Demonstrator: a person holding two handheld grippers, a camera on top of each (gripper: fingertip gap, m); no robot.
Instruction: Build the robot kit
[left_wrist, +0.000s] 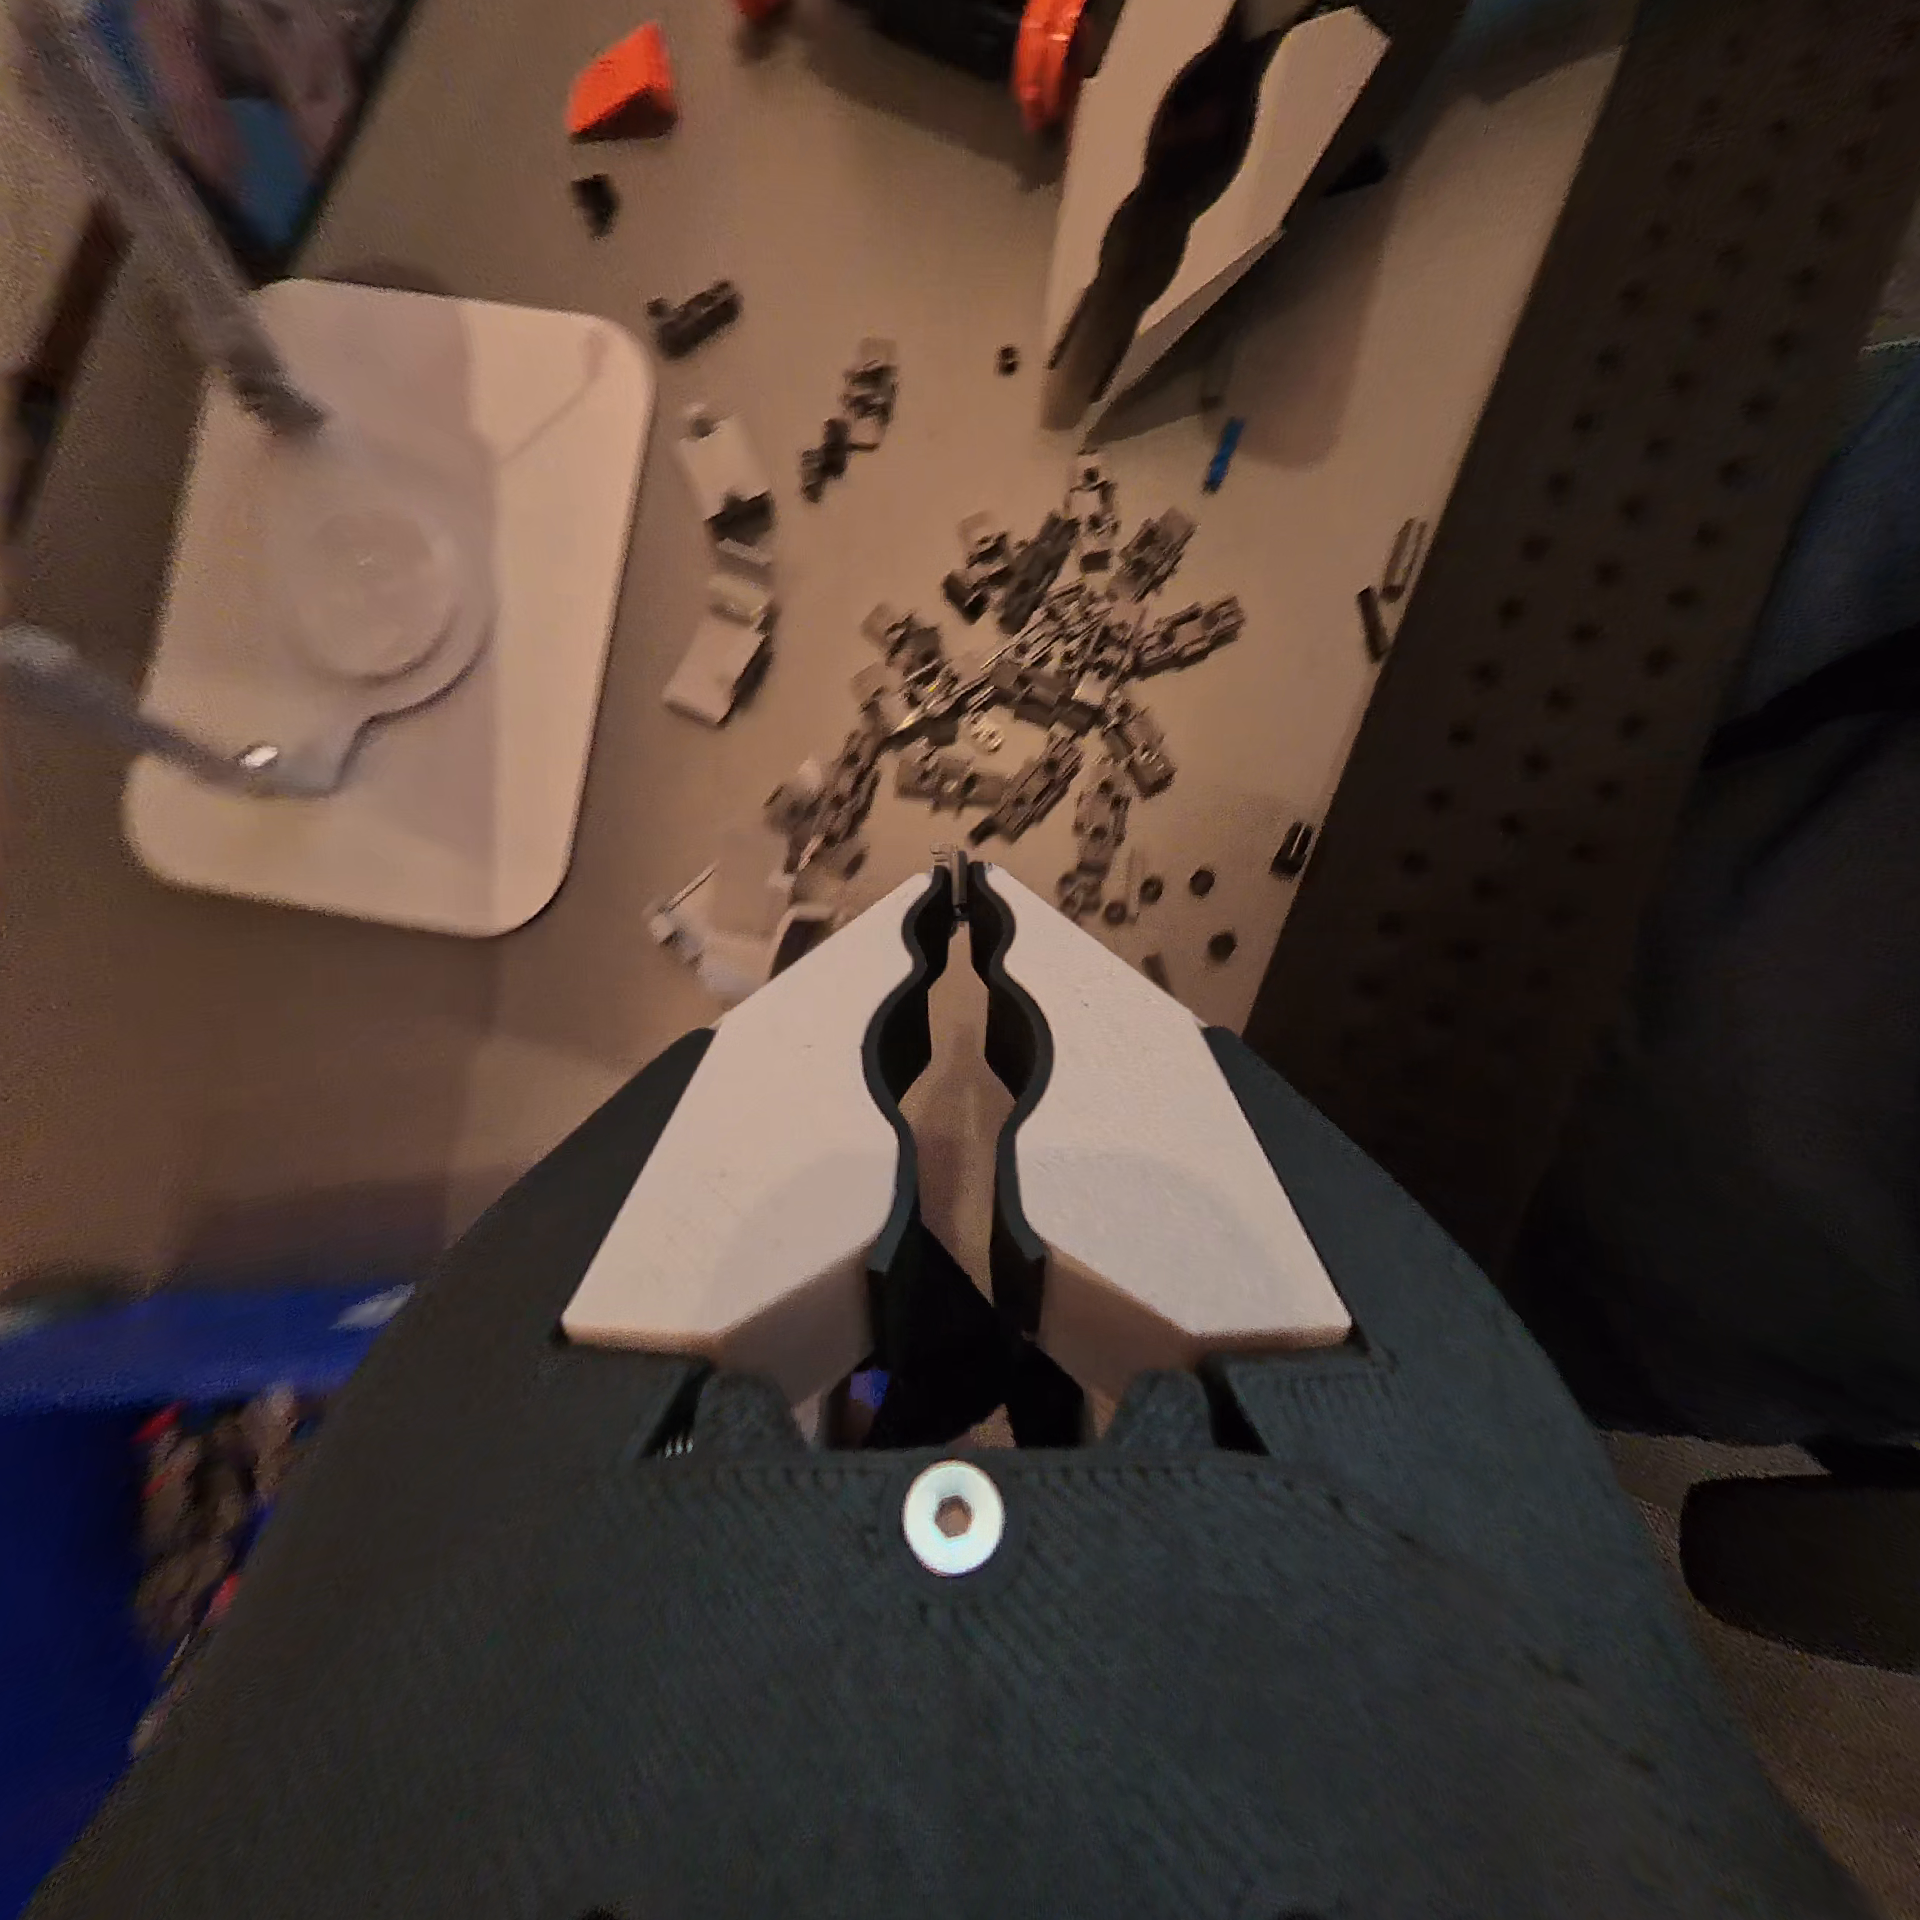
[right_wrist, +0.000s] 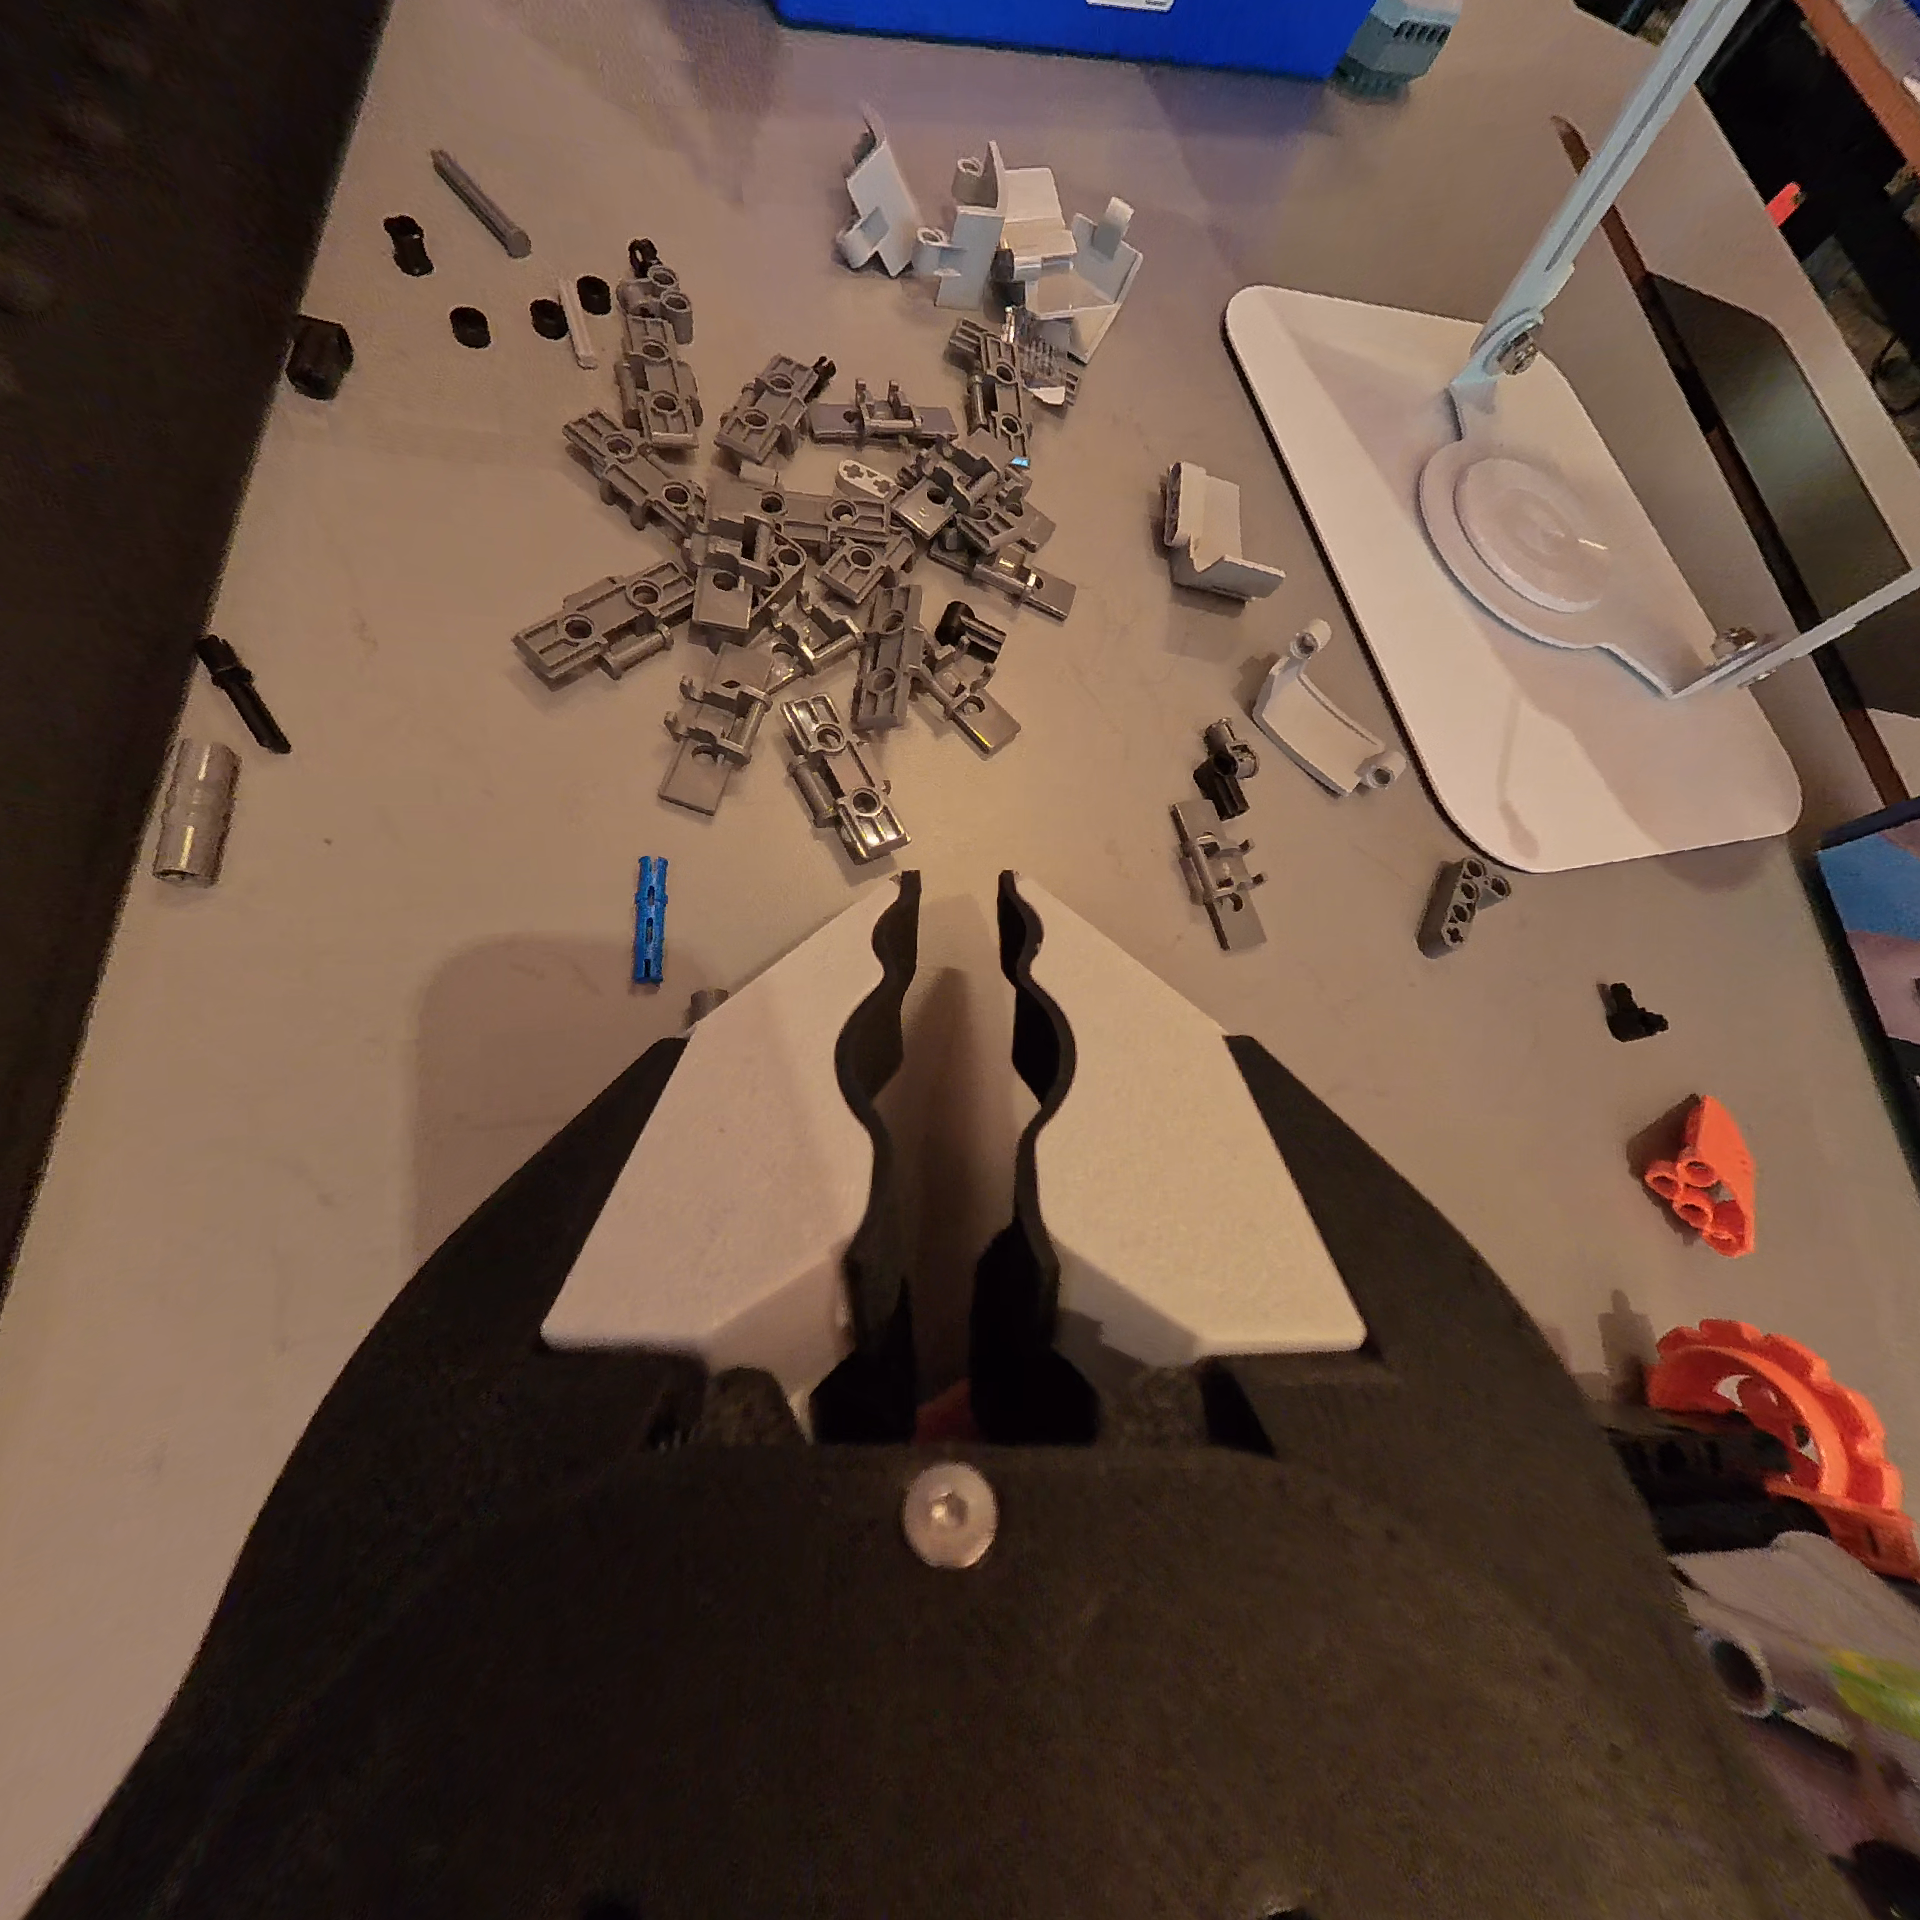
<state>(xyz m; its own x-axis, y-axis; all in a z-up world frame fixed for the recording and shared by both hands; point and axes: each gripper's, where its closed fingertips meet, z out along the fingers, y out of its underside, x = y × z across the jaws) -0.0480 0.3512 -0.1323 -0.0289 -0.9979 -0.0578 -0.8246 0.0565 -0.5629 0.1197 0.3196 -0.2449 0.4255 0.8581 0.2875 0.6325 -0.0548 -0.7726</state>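
Note:
My left gripper (left_wrist: 952, 878) is held above the table, shut on a small thin dark piece (left_wrist: 948, 858) that pokes out past its tips. Just beyond it lies a pile of grey plastic building pieces (left_wrist: 1060, 665). My right gripper (right_wrist: 956, 894) is open and empty, hovering just short of the same pile (right_wrist: 810, 561). A blue pin (right_wrist: 649, 920) lies to the left of its tips. The right gripper also shows at the top of the left wrist view (left_wrist: 1195, 208), jaws apart.
A white lamp base (left_wrist: 384, 603) (right_wrist: 1507, 582) stands beside the pile. Light grey panels (right_wrist: 997, 249), black pins (right_wrist: 244, 696), an orange block (right_wrist: 1704, 1184) and an orange gear (right_wrist: 1766, 1423) lie around. A dark perforated board (left_wrist: 1558, 623) borders the table. A blue box (left_wrist: 156, 1455) stands nearby. Some 20 cm of space lies between my two pairs of fingers. The orange block (right_wrist: 1704, 1184) is about 20 cm from my right fingertips and 35 cm from my left. It is also in sight in the left wrist view (left_wrist: 649, 68).

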